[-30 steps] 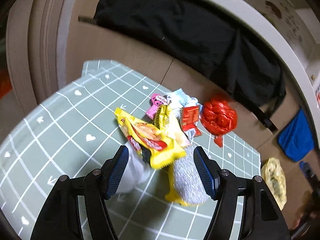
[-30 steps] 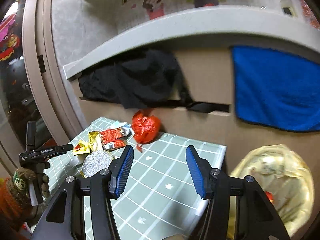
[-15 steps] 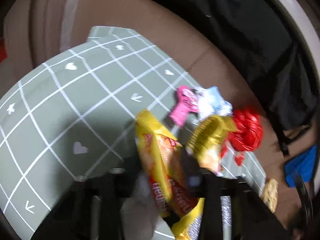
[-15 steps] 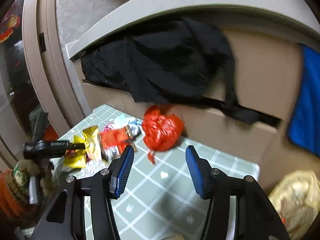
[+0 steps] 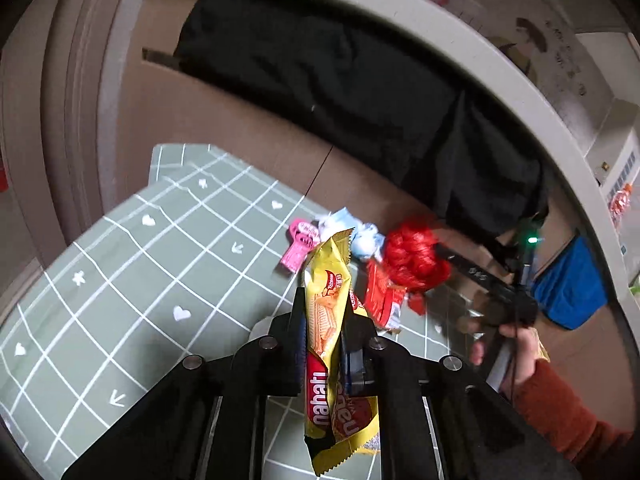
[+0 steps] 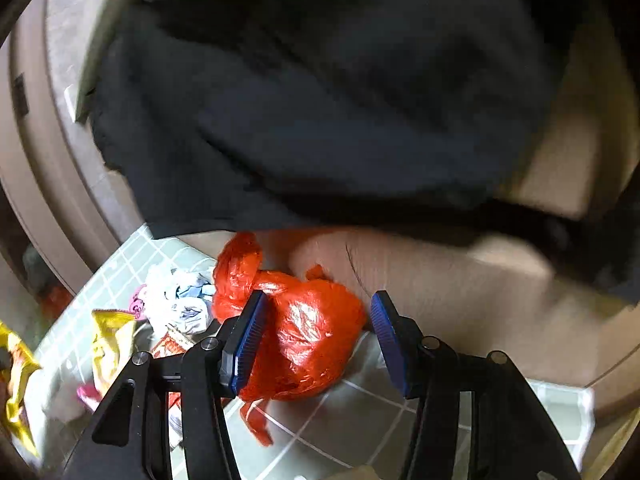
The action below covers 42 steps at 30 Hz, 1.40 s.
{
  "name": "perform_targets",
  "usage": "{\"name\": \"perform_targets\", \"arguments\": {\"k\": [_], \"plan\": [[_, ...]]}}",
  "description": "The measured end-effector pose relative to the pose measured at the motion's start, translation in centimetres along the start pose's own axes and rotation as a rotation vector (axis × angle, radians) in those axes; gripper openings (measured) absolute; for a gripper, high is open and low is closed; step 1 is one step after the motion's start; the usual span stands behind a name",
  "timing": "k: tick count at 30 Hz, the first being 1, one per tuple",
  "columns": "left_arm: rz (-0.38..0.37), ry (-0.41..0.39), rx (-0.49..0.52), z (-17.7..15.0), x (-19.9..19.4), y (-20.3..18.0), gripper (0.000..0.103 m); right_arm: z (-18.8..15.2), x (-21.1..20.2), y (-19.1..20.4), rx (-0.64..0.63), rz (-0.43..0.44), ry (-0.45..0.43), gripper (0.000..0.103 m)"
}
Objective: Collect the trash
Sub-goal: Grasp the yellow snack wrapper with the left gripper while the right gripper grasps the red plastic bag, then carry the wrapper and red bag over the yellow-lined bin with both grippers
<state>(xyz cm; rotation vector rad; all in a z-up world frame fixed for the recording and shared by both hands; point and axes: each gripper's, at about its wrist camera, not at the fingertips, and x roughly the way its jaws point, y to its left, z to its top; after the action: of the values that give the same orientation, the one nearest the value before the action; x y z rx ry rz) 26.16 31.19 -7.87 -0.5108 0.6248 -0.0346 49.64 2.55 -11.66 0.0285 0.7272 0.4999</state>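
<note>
My left gripper (image 5: 326, 314) has its jaws closing hard on a yellow wafer wrapper (image 5: 320, 396), which stands up between the pads above the green checked mat (image 5: 120, 280). Behind it on the mat lie a pink wrapper (image 5: 300, 244), crumpled white-blue paper (image 5: 360, 236), a red wrapper (image 5: 380, 296) and a red plastic bag (image 5: 412, 256). My right gripper (image 6: 320, 304) is open with its fingers on either side of the red plastic bag (image 6: 304, 332), the left pad close to it, the right pad apart. Another yellow wrapper (image 6: 108, 340) lies to its left.
A cardboard wall (image 5: 224, 120) draped with black cloth (image 5: 340, 80) rises right behind the mat's far edge. A blue cloth (image 5: 572, 280) hangs at the right. A hand in an orange sleeve (image 5: 560, 408) holds the right gripper. The mat's left part (image 5: 80, 320) has no litter on it.
My left gripper shut on the yellow wrapper and lifted it off the pile. My right gripper swung left and down from the mat's right side to straddle the red bag.
</note>
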Motion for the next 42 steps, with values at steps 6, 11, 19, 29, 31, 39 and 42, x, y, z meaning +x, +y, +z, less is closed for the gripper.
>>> {"name": "perform_targets", "arguments": {"k": [6,11,19,29,31,39,42], "plan": [[0.006,-0.006,-0.010,-0.1,-0.2,0.0,0.013,-0.6,1.0,1.0,0.013,0.146,0.088,0.045],[0.003,-0.011,-0.009,-1.0,-0.5,-1.5,0.013,-1.4,-3.7,3.7,-0.144,0.085,0.049,0.037],[-0.021,-0.081,0.105,-1.5,-3.2,-8.1,0.013,-2.0,-16.9,2.3,-0.131,0.072,-0.077,0.037],[-0.082,-0.166,0.270,-2.1,-5.2,-18.0,0.013,-3.8,-28.7,-1.0,-0.149,0.004,-0.195,0.037],[-0.090,-0.170,0.290,-2.4,-5.1,-19.6,0.013,-4.0,-30.3,-2.0,-0.144,-0.012,-0.211,0.037],[-0.126,-0.182,0.375,-3.8,-4.5,-26.2,0.013,-5.6,-35.0,-5.4,-0.128,-0.086,-0.285,0.037],[-0.141,-0.190,0.405,-4.5,-4.2,-28.5,0.013,-6.1,-36.2,-6.7,-0.119,-0.115,-0.305,0.038]]}}
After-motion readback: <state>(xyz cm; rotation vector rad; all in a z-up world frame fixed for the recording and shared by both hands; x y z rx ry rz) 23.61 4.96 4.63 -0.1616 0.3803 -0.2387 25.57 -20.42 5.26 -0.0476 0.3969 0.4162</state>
